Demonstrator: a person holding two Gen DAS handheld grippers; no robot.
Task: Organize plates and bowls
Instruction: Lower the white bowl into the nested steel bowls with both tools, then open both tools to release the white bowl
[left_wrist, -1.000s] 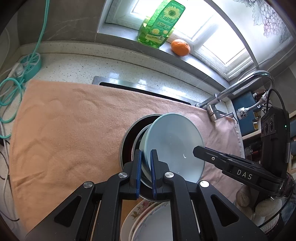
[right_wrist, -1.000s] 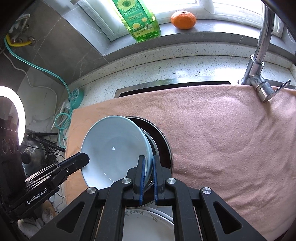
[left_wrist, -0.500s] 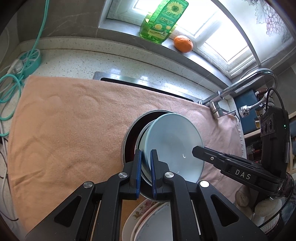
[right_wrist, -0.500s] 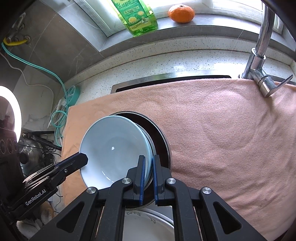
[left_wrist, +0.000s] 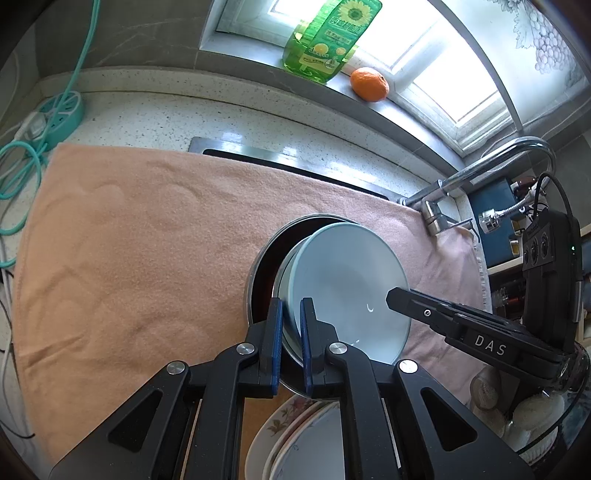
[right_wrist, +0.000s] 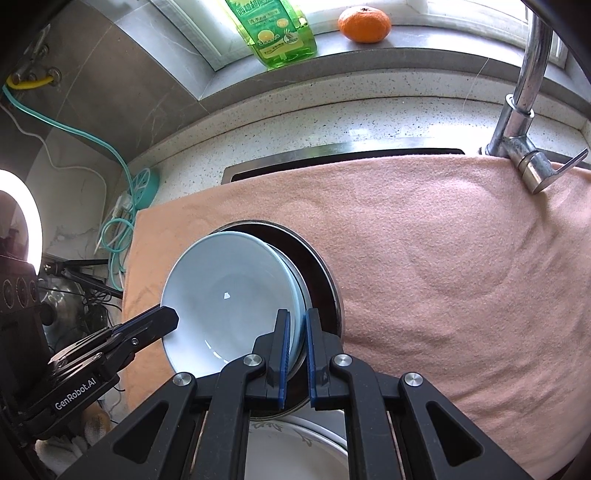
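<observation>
You had the pale blue ceramic bowl (left_wrist: 343, 280) pinched from both sides, tilted above a round steel-rimmed pan with a dark inside (left_wrist: 264, 273). Your left gripper (left_wrist: 291, 314) was closed down on the bowl's rim, one blue pad on each face of the wall. Your right gripper (right_wrist: 296, 325) was closed the same way on the opposite edge of the rim. In the left view the right gripper's black fingers (left_wrist: 410, 301) lay across the bowl's far side. The pan sat on a peach-coloured towel (right_wrist: 443, 258) spread over the speckled stone counter (right_wrist: 332, 122). White plates with a floral border (left_wrist: 288, 428) lay at the near edge, below the pan. A green dish-soap bottle (left_wrist: 328, 40) and an orange (left_wrist: 369, 84) stood on the windowsill, and a chrome tap (right_wrist: 524, 110) rose at the towel's far corner.
</observation>
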